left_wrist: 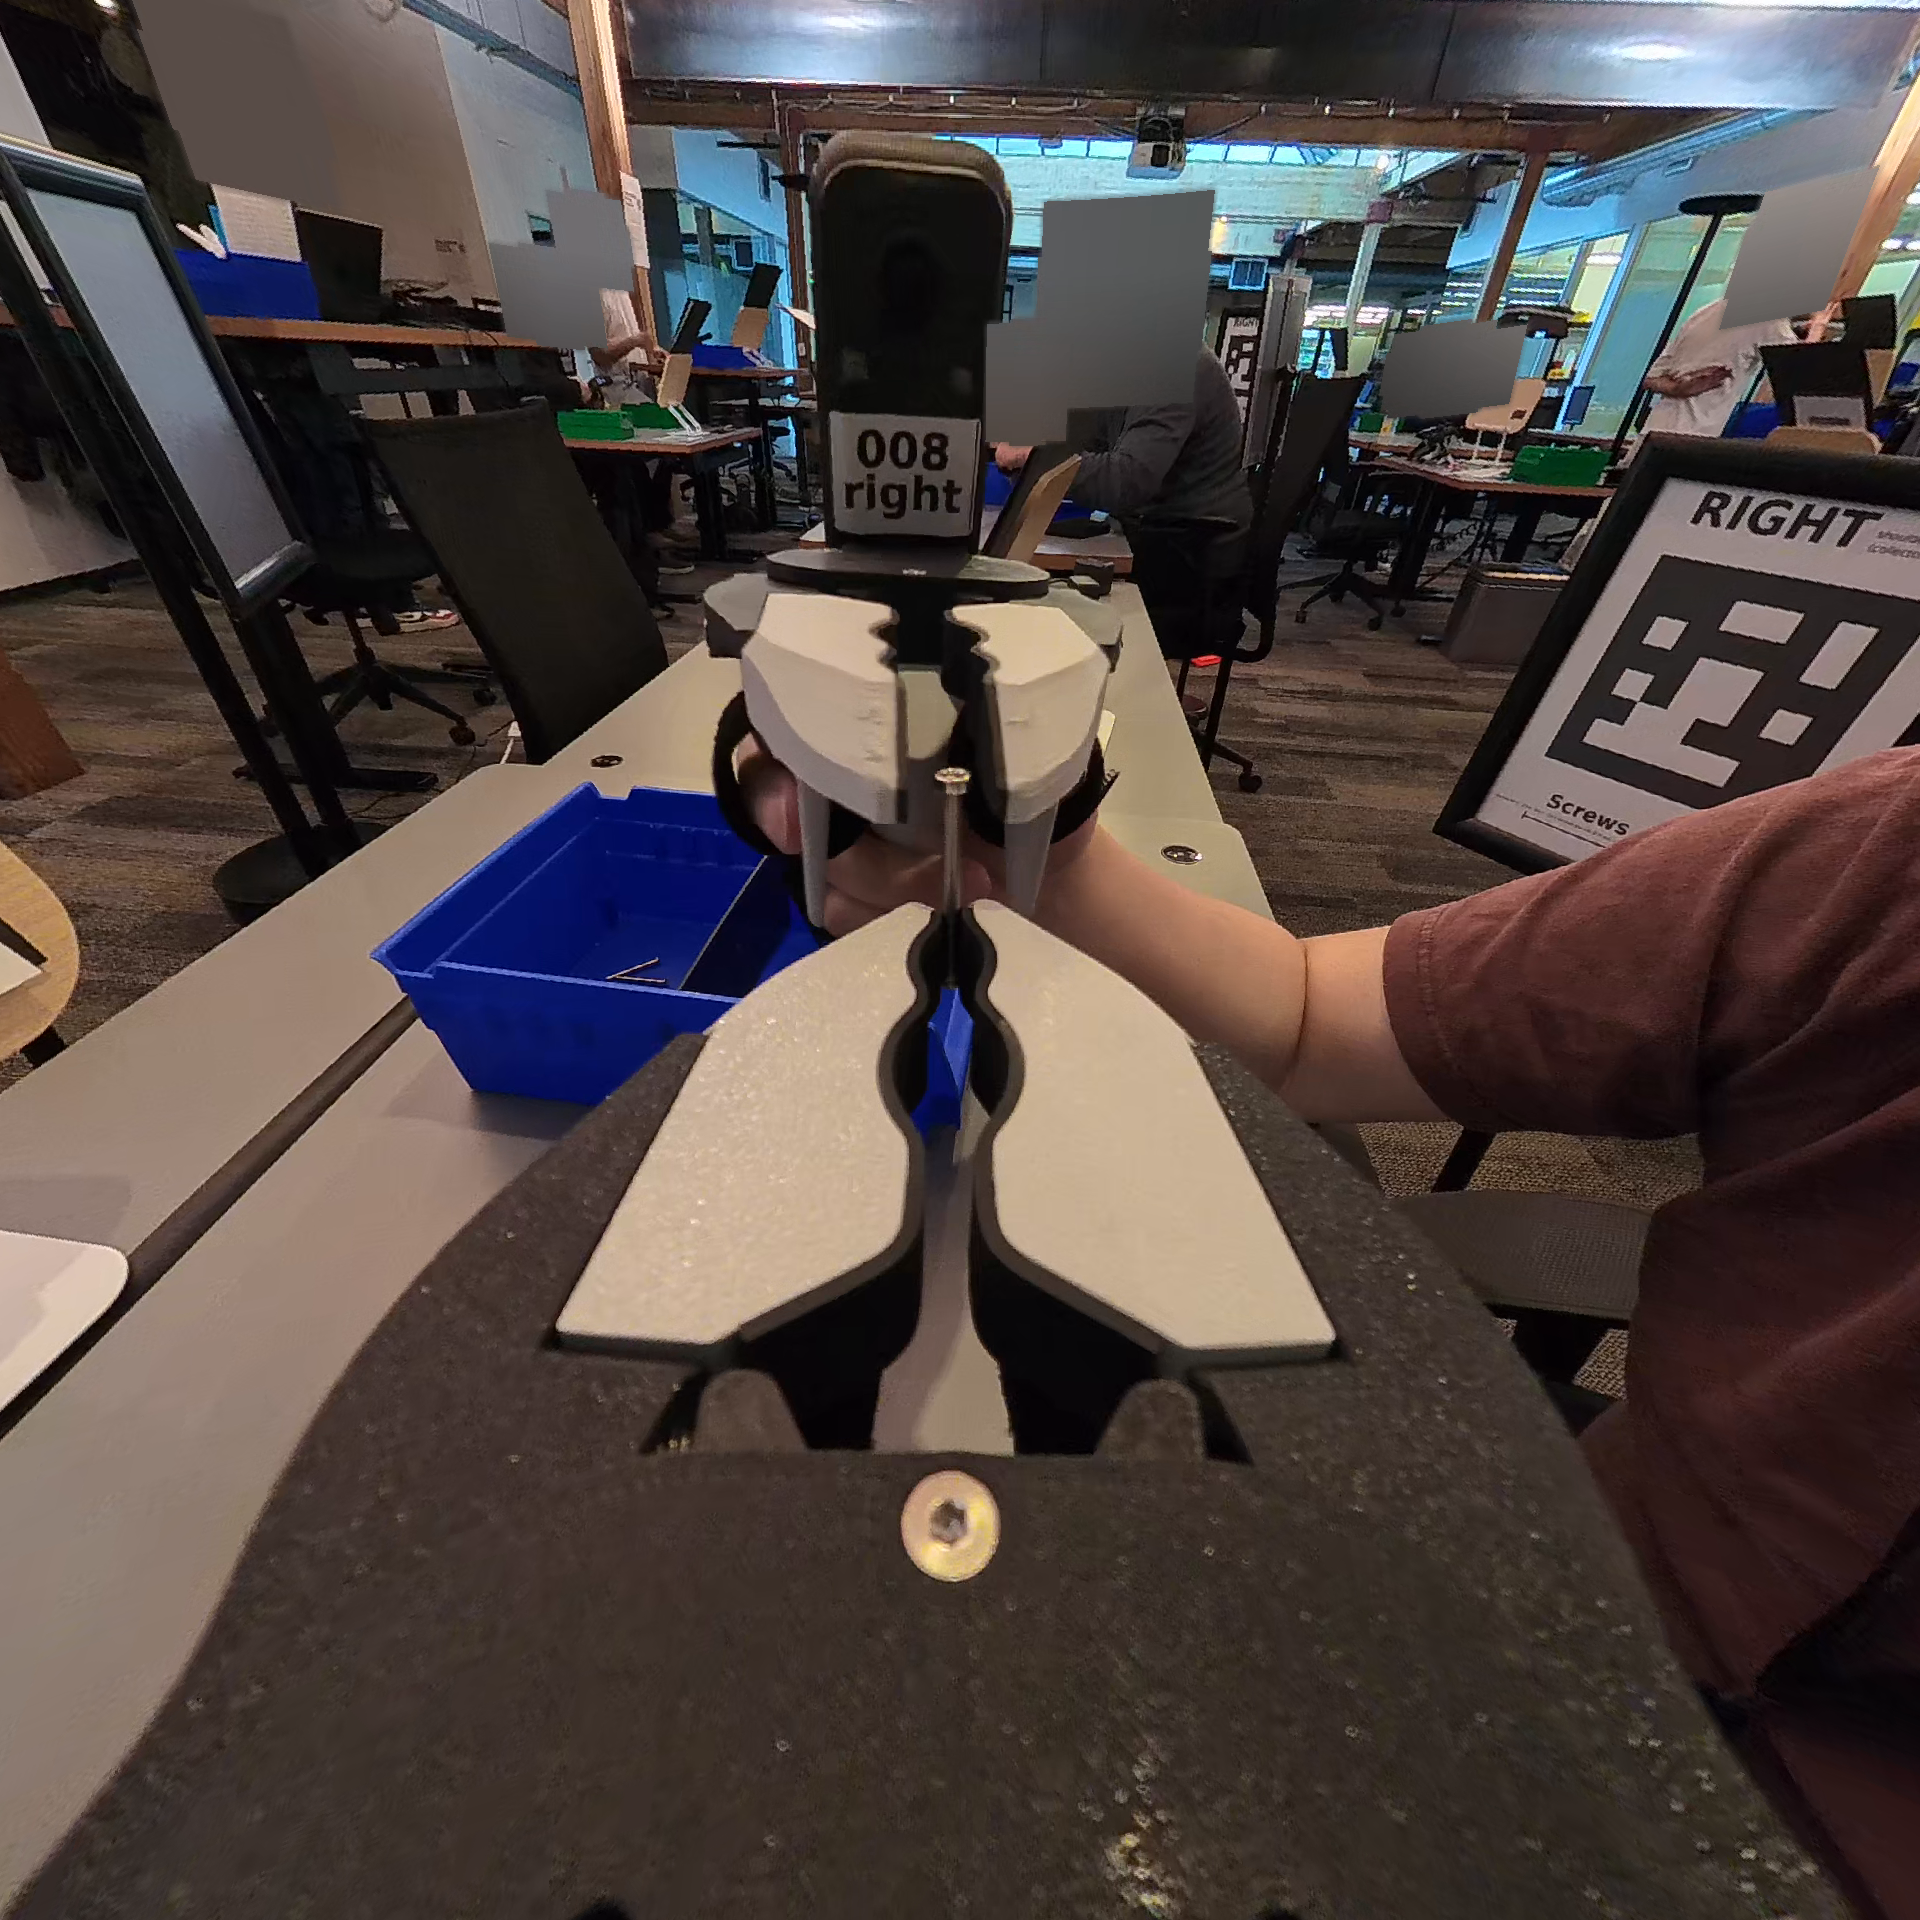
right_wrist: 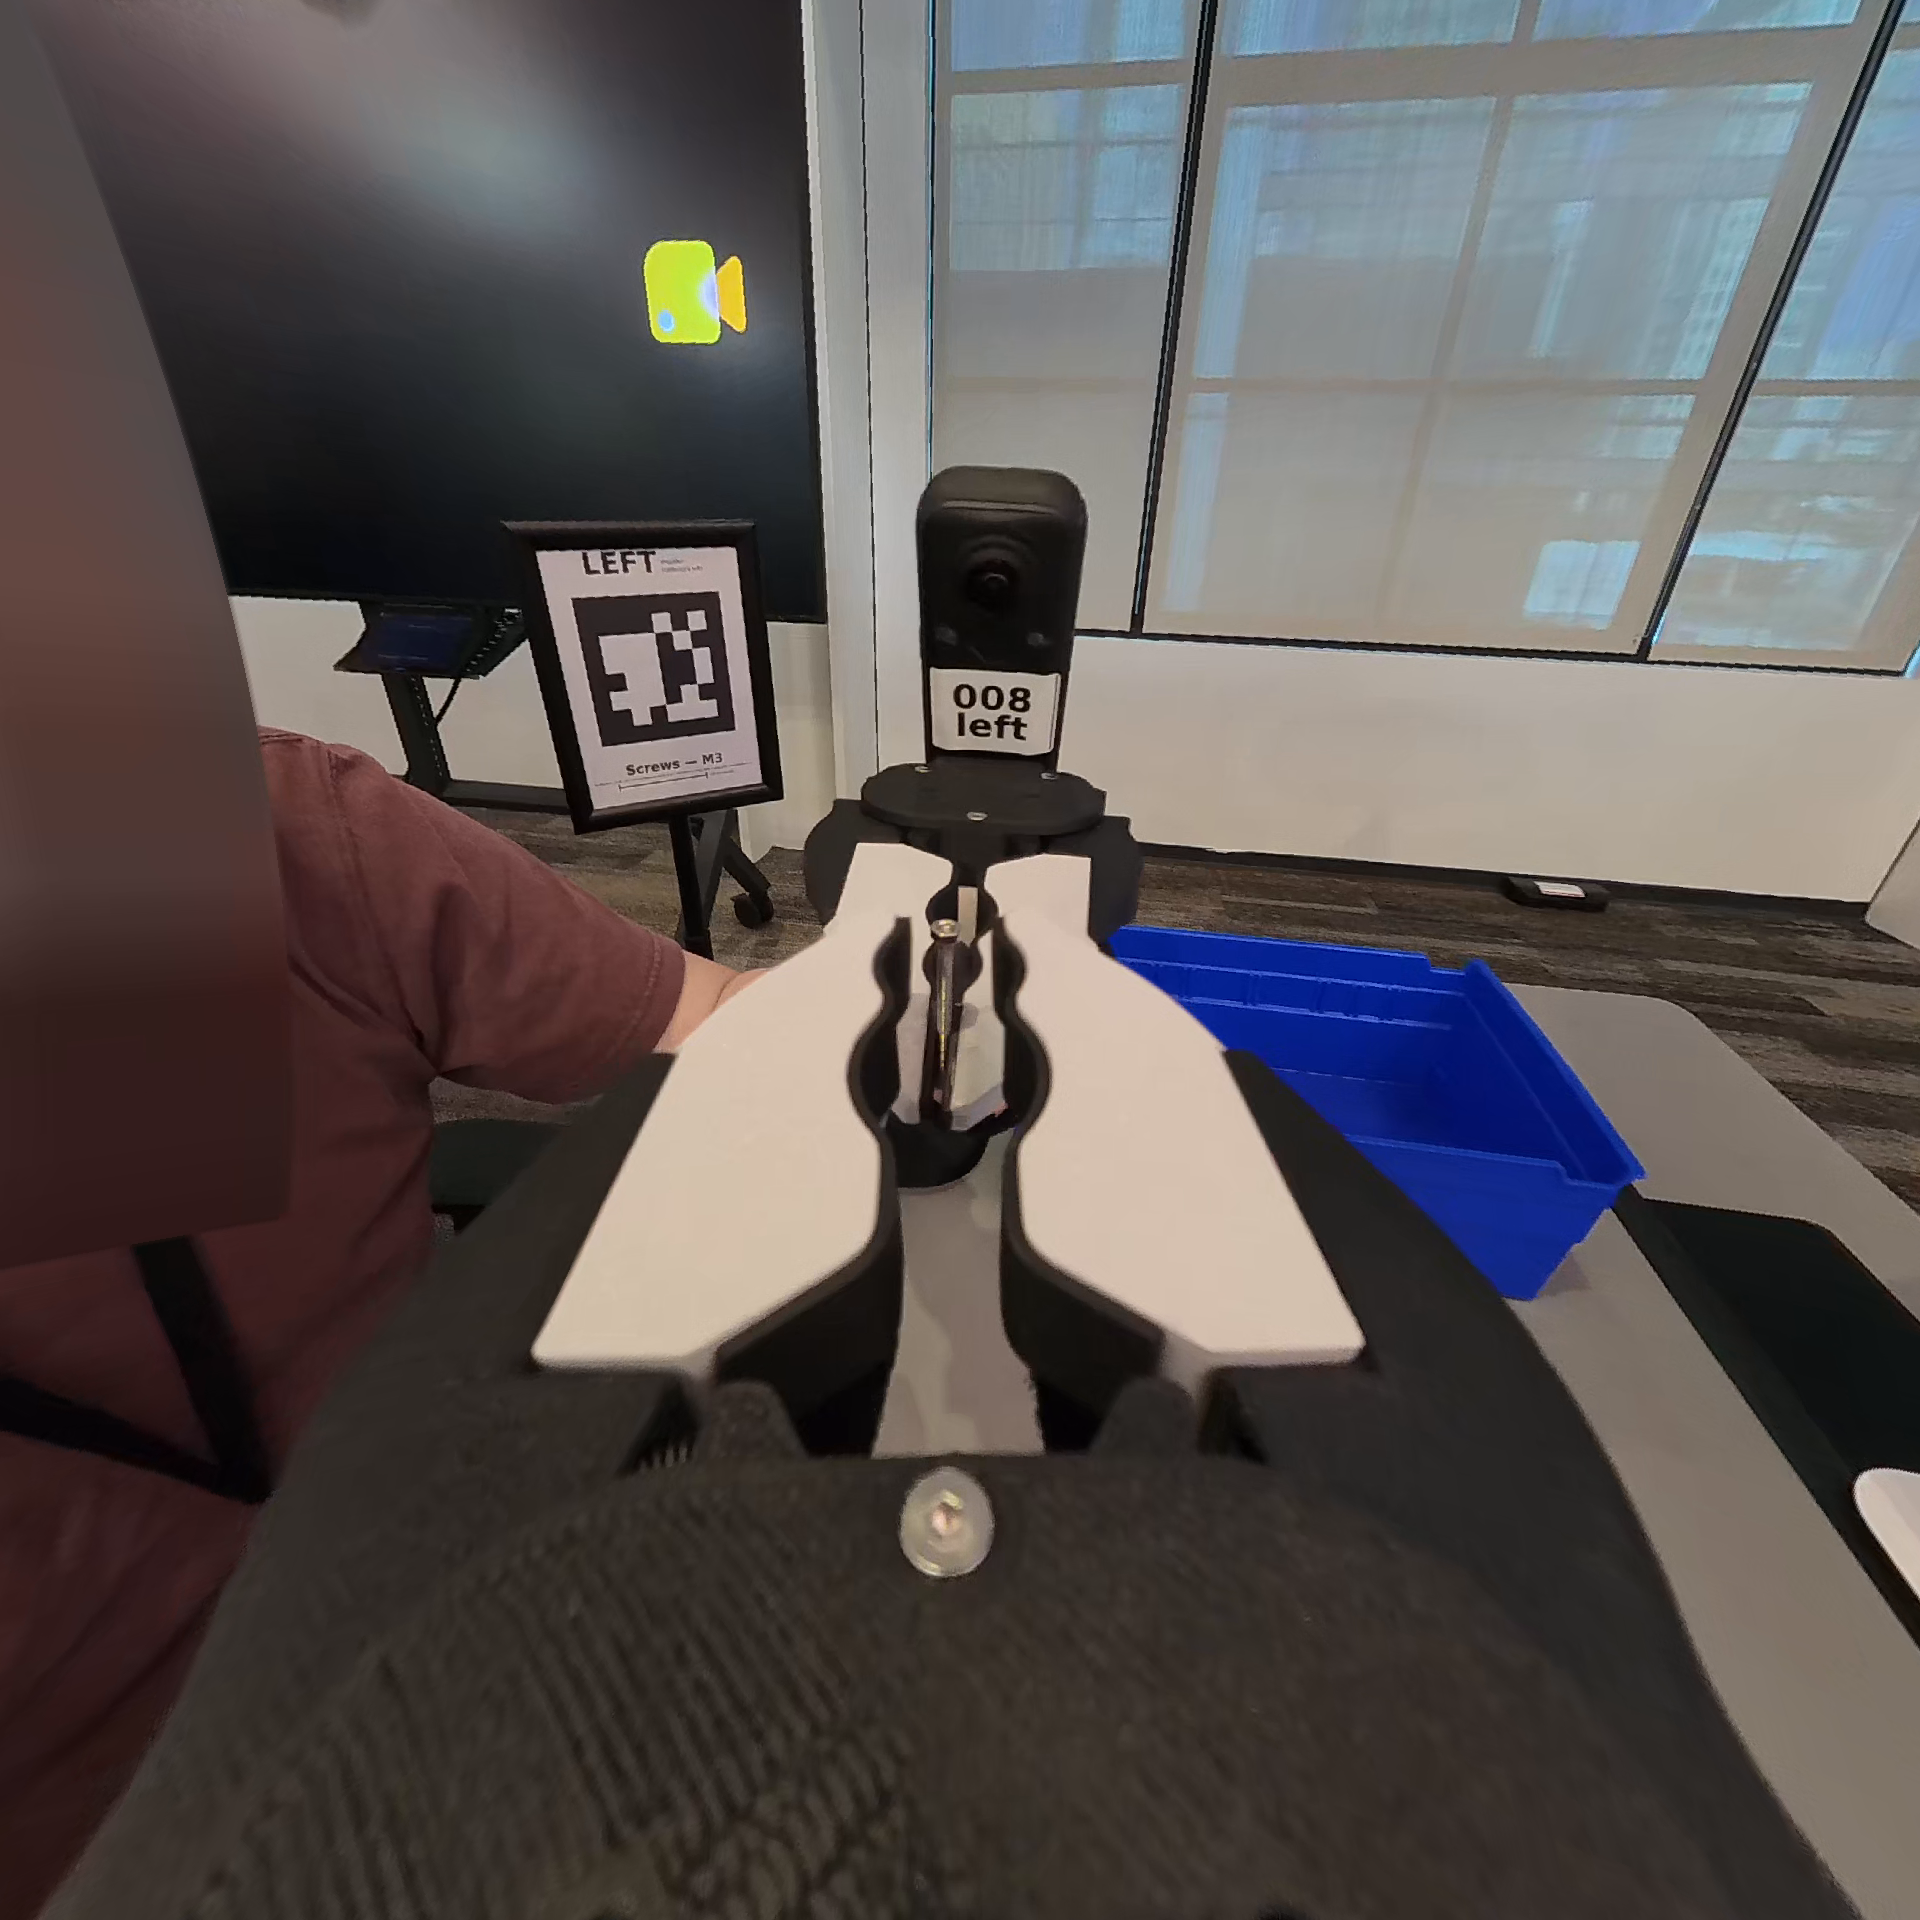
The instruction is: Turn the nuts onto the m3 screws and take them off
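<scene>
My left gripper [left_wrist: 951, 935] is shut on the lower end of a long thin M3 screw [left_wrist: 950, 862], which stands upright above its fingertips. The screw head is at the top. My right gripper [right_wrist: 951, 940] faces the left one, with the left gripper [right_wrist: 966, 883] partly beneath it. Its fingers stand a little apart on either side of the screw's upper part [right_wrist: 942, 997] without clamping it. In the left wrist view the right gripper [left_wrist: 935, 748] is just behind the screw head. I see no nut.
A blue bin [left_wrist: 540, 997] on the grey table [left_wrist: 208, 1039] holds a few loose screws [left_wrist: 636, 974]; it also shows in the right wrist view [right_wrist: 1455, 1174]. Framed marker signs [left_wrist: 1714, 665] [right_wrist: 655, 675] stand at the sides. The person's arm [left_wrist: 1247, 997] reaches in from the right. My left and right fingertips are right by each other.
</scene>
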The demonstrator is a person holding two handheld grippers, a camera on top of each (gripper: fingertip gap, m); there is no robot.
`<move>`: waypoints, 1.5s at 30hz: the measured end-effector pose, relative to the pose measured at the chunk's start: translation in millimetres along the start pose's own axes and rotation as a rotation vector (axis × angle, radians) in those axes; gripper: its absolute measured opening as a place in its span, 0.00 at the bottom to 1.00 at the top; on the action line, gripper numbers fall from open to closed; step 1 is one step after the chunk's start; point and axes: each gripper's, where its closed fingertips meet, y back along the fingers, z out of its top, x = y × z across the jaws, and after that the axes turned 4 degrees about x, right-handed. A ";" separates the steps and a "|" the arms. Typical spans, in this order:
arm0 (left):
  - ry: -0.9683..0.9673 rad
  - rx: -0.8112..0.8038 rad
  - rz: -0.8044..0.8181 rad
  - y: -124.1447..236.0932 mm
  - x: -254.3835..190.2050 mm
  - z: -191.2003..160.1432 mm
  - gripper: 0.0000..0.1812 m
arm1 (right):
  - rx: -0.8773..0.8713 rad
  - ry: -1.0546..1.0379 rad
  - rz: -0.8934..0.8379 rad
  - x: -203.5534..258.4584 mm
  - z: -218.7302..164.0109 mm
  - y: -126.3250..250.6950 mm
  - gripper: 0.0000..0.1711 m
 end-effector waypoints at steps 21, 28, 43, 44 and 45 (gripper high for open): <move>0.104 -0.030 -0.376 -3.2 -47.3 2.5 0.01 | -0.168 -0.110 0.440 39.4 4.5 5.6 0.03; 0.257 -0.030 -0.747 1.4 -86.6 1.2 0.01 | -0.209 -0.055 0.636 72.5 3.2 5.7 0.03; 0.366 -0.060 -0.947 6.4 -98.4 2.5 0.01 | -0.246 -0.040 0.696 83.6 3.6 4.5 0.03; 0.356 -0.066 -0.927 6.1 -96.5 3.4 0.01 | -0.245 -0.037 0.680 81.9 4.4 4.2 0.03; 0.346 -0.068 -0.907 5.5 -94.6 3.6 0.01 | -0.246 -0.039 0.658 79.5 5.9 4.0 0.04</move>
